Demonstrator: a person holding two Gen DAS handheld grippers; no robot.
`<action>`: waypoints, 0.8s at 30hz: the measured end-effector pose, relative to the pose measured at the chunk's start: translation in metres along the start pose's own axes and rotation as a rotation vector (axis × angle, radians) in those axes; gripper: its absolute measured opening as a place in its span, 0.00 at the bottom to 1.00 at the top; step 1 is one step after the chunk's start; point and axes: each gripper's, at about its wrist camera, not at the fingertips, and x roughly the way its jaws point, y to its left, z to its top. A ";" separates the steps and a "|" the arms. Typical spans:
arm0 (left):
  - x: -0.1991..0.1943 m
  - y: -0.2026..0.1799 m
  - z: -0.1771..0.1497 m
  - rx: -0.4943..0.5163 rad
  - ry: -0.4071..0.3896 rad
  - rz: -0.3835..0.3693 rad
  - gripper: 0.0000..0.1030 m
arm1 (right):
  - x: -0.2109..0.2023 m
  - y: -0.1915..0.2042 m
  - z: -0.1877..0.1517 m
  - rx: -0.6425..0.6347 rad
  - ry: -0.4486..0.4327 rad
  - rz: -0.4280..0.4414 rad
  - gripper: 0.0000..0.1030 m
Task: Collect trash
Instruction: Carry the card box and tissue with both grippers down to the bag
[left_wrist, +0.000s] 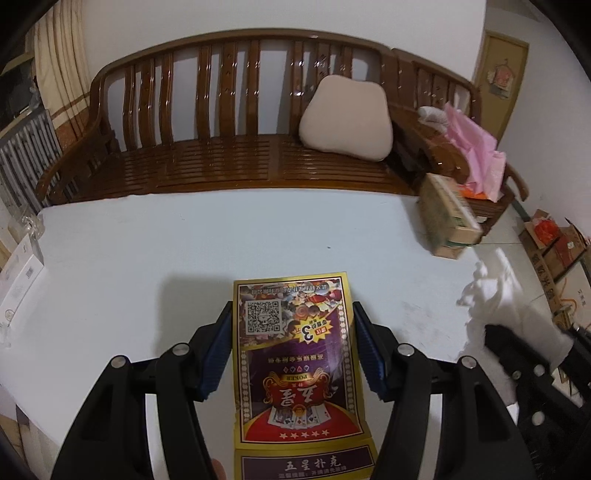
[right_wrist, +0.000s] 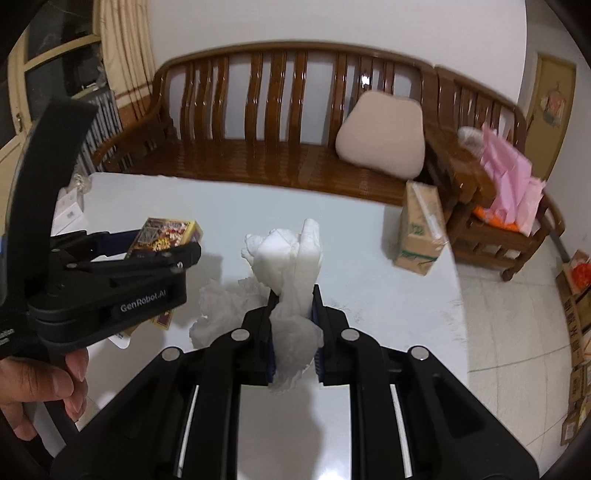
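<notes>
A gold and purple playing-card box (left_wrist: 295, 362), its flap hanging open, is lifted above the white table (left_wrist: 147, 251). My left gripper (left_wrist: 291, 314) is shut on it, a blue pad against each long side. From the right wrist view the same card box (right_wrist: 166, 232) pokes out past the left gripper (right_wrist: 162, 251), which a hand (right_wrist: 40, 384) holds. A crumpled white tissue (right_wrist: 291, 258) stands up between the pads of my right gripper (right_wrist: 294, 295), which is shut on it. That tissue (left_wrist: 491, 291) shows at the right of the left wrist view.
A cardboard carton (right_wrist: 421, 229) stands at the table's right edge. Behind the table runs a wooden bench (left_wrist: 229, 162) with a beige cushion (left_wrist: 343, 118). A chair holds a pink bag (right_wrist: 513, 184). White boxes (left_wrist: 18, 280) sit at the table's left; cartons (right_wrist: 576, 314) line the floor.
</notes>
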 end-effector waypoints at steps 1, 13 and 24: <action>-0.006 -0.001 -0.003 0.003 -0.006 -0.006 0.57 | -0.007 0.001 -0.002 -0.001 -0.009 0.005 0.14; -0.089 -0.020 -0.046 0.094 -0.097 -0.050 0.57 | -0.106 0.029 -0.038 -0.065 -0.102 0.042 0.14; -0.153 -0.027 -0.108 0.152 -0.153 -0.091 0.58 | -0.168 0.050 -0.089 -0.110 -0.126 0.066 0.14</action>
